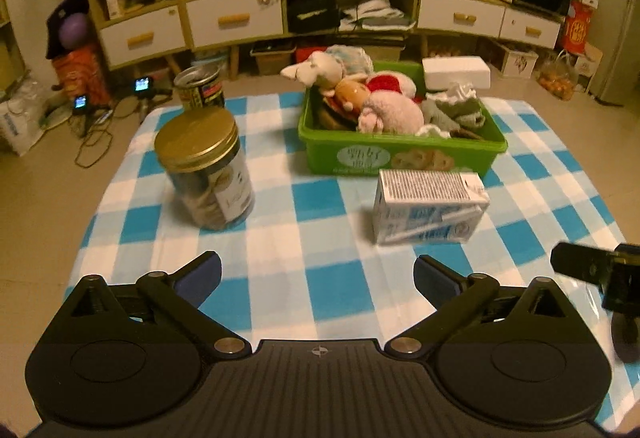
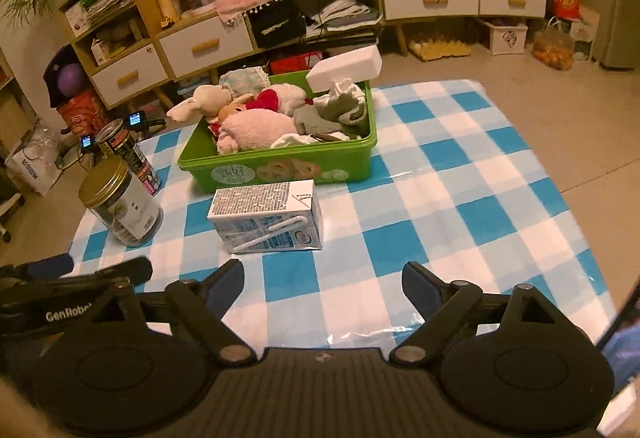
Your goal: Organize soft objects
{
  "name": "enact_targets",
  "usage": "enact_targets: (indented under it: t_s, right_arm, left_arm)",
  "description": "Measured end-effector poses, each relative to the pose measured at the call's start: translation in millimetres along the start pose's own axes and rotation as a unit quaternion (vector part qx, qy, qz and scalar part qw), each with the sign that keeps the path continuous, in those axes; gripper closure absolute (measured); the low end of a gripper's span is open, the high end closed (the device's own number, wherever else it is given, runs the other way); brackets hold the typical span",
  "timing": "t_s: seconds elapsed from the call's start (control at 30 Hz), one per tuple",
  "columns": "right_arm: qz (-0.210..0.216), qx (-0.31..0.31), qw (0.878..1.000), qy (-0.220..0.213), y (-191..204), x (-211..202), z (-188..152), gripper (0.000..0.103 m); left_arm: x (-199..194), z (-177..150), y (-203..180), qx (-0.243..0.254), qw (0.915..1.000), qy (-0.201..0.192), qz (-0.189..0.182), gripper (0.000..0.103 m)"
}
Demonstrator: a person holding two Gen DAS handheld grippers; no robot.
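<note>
A green bin (image 1: 400, 154) (image 2: 280, 162) stands at the far middle of the blue-checked cloth. It holds several soft things: a pink plush (image 1: 394, 112) (image 2: 260, 128), a white plush (image 1: 316, 70) (image 2: 200, 100), a red-and-white item (image 1: 386, 84) (image 2: 266, 100) and grey-white socks (image 1: 452, 106) (image 2: 340, 106). My left gripper (image 1: 318, 274) is open and empty over the near cloth. My right gripper (image 2: 322, 280) is open and empty, just right of the left one.
A milk carton (image 1: 430, 212) (image 2: 266, 216) lies in front of the bin. A gold-lidded jar (image 1: 206, 168) (image 2: 120, 204) and a can (image 1: 200, 86) (image 2: 128, 152) stand at the left. A white foam block (image 1: 456, 72) (image 2: 346, 66) rests at the bin's far right corner. Cabinets line the back.
</note>
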State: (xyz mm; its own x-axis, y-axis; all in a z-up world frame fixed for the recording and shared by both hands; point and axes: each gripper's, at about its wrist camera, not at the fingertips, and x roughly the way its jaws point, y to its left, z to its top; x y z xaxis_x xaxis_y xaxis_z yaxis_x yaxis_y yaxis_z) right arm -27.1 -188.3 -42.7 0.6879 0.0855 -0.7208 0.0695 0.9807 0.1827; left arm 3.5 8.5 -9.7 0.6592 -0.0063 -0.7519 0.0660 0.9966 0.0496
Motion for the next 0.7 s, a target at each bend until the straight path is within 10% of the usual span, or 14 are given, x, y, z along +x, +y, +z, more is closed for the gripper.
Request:
enact_targets:
  t_s: [0.7]
  right_arm:
    - [-0.021,-0.023,1.000,0.003,8.1,-3.0,-8.6,0.032]
  left_arm:
    - [-10.5,-15.4,1.2,-0.019,0.9992,0.030,0.017,0.005]
